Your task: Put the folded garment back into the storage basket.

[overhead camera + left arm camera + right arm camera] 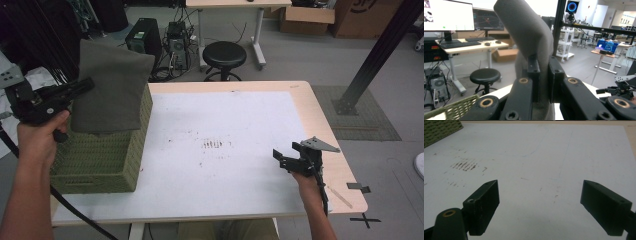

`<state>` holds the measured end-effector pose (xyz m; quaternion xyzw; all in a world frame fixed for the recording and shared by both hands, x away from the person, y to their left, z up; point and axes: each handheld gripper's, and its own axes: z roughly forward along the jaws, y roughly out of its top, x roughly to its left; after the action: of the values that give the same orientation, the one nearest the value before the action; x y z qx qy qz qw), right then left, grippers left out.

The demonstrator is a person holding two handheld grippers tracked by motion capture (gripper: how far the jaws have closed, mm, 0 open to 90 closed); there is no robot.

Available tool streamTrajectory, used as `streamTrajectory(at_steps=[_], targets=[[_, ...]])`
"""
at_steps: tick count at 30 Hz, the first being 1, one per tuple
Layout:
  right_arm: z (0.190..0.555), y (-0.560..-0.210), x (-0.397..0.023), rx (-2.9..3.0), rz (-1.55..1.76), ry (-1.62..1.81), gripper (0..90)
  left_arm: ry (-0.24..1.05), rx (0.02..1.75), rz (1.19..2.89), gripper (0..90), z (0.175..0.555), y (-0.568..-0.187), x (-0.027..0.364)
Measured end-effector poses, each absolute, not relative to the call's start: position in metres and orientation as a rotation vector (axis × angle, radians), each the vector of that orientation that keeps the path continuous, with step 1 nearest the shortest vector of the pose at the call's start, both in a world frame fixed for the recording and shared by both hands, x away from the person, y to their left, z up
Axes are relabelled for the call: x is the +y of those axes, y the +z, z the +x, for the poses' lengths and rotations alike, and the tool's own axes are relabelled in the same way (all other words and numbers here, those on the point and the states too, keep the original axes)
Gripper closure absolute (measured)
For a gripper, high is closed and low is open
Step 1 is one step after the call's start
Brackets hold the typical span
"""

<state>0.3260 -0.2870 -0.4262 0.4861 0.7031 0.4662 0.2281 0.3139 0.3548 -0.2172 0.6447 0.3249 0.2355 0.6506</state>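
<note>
The left gripper (82, 86) holds a grey-green cloth (112, 87) pinched between its fingers (533, 67), lifted so that it hangs over the woven green basket (105, 160) at the left edge of the table (300, 100). The cloth's lower edge drapes against the basket's rim and side. The right gripper (284, 159) hovers low over the white table sheet at the right, well apart from the basket, its fingers (482, 202) spread wide with nothing between them.
</note>
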Motion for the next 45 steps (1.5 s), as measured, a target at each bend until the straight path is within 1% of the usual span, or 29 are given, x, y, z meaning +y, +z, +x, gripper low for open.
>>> streamTrajectory(at_steps=[6, 9, 11, 12, 13, 14, 15, 16, 17, 21, 23, 25, 31, 38, 45], targets=[[0.325, -0.426, -0.283, 1.933, 1.344, 1.273, 15.5, 0.532, 0.774, 1.455, 83.3, 0.311, -0.224, 0.374], [0.325, -0.425, -0.279, 1.937, 1.342, 1.274, 15.5, 0.524, 0.818, 1.435, 83.3, 0.312, -0.231, 0.386], [0.324, -0.425, -0.277, 1.942, 1.338, 1.275, 15.5, 0.525, 0.880, 1.413, 83.2, 0.315, -0.242, 0.394], [0.324, -0.424, -0.275, 1.946, 1.336, 1.273, 15.6, 0.535, 0.931, 1.398, 82.9, 0.317, -0.250, 0.399], [0.324, -0.424, -0.274, 1.951, 1.330, 1.270, 15.6, 0.549, 1.004, 1.384, 80.6, 0.319, -0.258, 0.405], [0.324, -0.424, -0.272, 1.957, 1.328, 1.269, 15.6, 0.571, 1.108, 1.346, 66.7, 0.321, -0.267, 0.410], [0.323, -0.424, -0.271, 1.961, 1.324, 1.266, 15.6, 0.576, 1.192, 1.288, 44.5, 0.322, -0.275, 0.417], [0.323, -0.423, -0.270, 1.966, 1.319, 1.268, 15.6, 0.578, 1.228, 1.234, 40.0, 0.320, -0.283, 0.422], [0.322, -0.423, -0.270, 1.968, 1.316, 1.276, 15.6, 0.593, 1.261, 1.206, 40.2, 0.319, -0.289, 0.425], [0.321, -0.420, -0.271, 1.965, 1.306, 1.289, 15.5, 0.598, 1.292, 1.193, 31.5, 0.317, -0.297, 0.425], [0.322, -0.420, -0.272, 1.962, 1.310, 1.290, 15.4, 0.616, 1.304, 1.201, 22.3, 0.317, -0.294, 0.420], [0.322, -0.419, -0.271, 1.961, 1.310, 1.295, 15.4, 0.631, 1.298, 1.205, 16.4, 0.318, -0.290, 0.413], [0.323, -0.416, -0.267, 1.961, 1.289, 1.310, 15.4, 0.651, 1.234, 1.260, 15.5, 0.319, -0.281, 0.388], [0.327, -0.409, -0.267, 1.940, 1.268, 1.327, 15.2, 0.674, 1.171, 1.316, 15.5, 0.318, -0.277, 0.349], [0.332, -0.404, -0.268, 1.919, 1.263, 1.340, 15.1, 0.668, 1.138, 1.315, 15.6, 0.321, -0.280, 0.310]])
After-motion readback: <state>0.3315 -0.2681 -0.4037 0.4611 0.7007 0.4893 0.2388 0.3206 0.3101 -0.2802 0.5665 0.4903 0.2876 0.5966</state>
